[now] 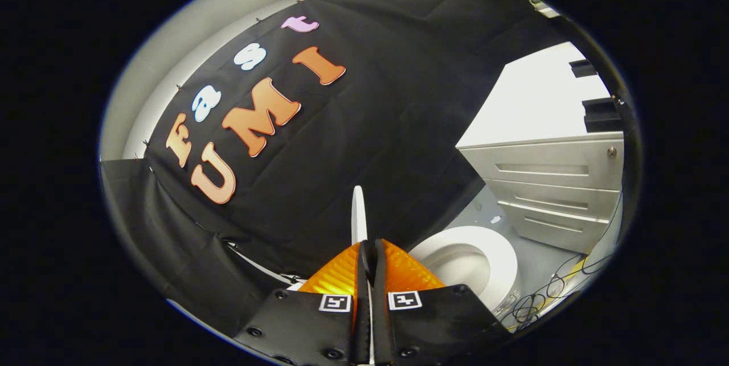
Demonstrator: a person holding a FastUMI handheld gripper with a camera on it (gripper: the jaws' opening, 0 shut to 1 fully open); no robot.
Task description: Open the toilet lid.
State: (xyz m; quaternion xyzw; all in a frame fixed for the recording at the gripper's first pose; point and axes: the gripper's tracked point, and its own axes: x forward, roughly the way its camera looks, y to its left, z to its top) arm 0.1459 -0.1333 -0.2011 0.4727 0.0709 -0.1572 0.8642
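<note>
We take this for a staged bathroom set inside a recording booth, not a home. A white toilet bowl (475, 263) stands on a grey floor (541, 255), its lid (358, 213) raised edge-on. Black cloth (370, 127) is draped behind it as the wall. Beside the bowl stands a pale drawer cabinet (555, 184), of the office kind. Loose cables (547, 292) lie on the floor near the bowl.

gripper view | rides the tongs (367, 252) | faces booth wall (364, 127) | close, tilted
</note>
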